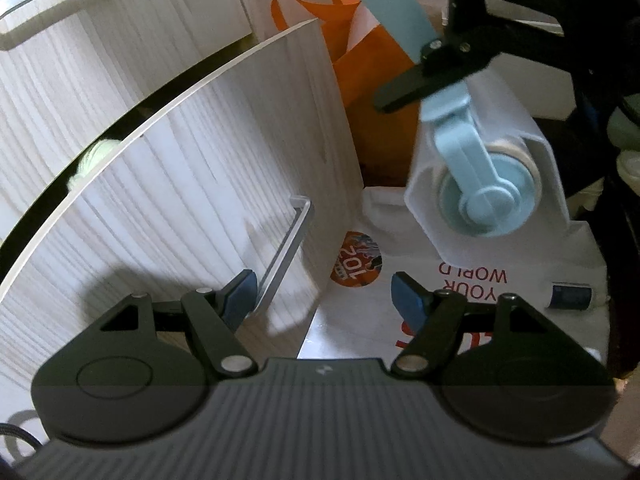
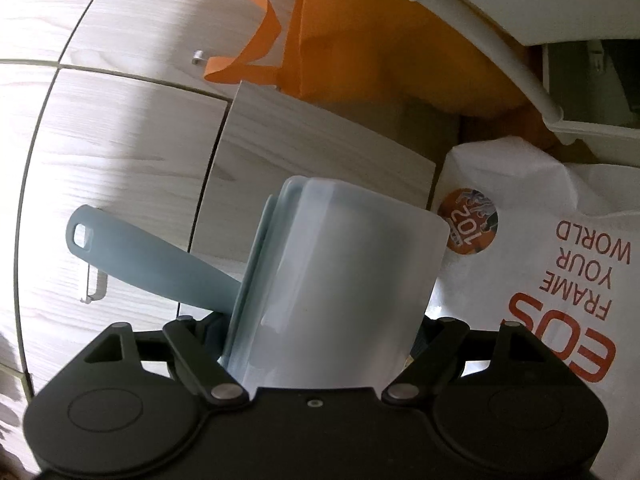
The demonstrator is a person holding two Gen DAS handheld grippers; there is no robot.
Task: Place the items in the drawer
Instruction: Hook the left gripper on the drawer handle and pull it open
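A: Where's the lint roller [image 1: 476, 168]?

B: In the right claw [image 2: 324, 328], clamped around its translucent cover, pale blue handle [image 2: 152, 264] sticking out left. It's held in the air beside the drawer [image 1: 192, 184], above a white shopping bag [image 1: 460, 300].

A: And the drawer?

B: Pulled out partway, something pale inside. The left claw [image 1: 324, 296] is spread wide and carrying nothing, its left pad just beside the drawer's metal handle [image 1: 286, 252].

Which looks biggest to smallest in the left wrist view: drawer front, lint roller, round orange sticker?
1. drawer front
2. lint roller, though nearness to the camera may inflate it
3. round orange sticker
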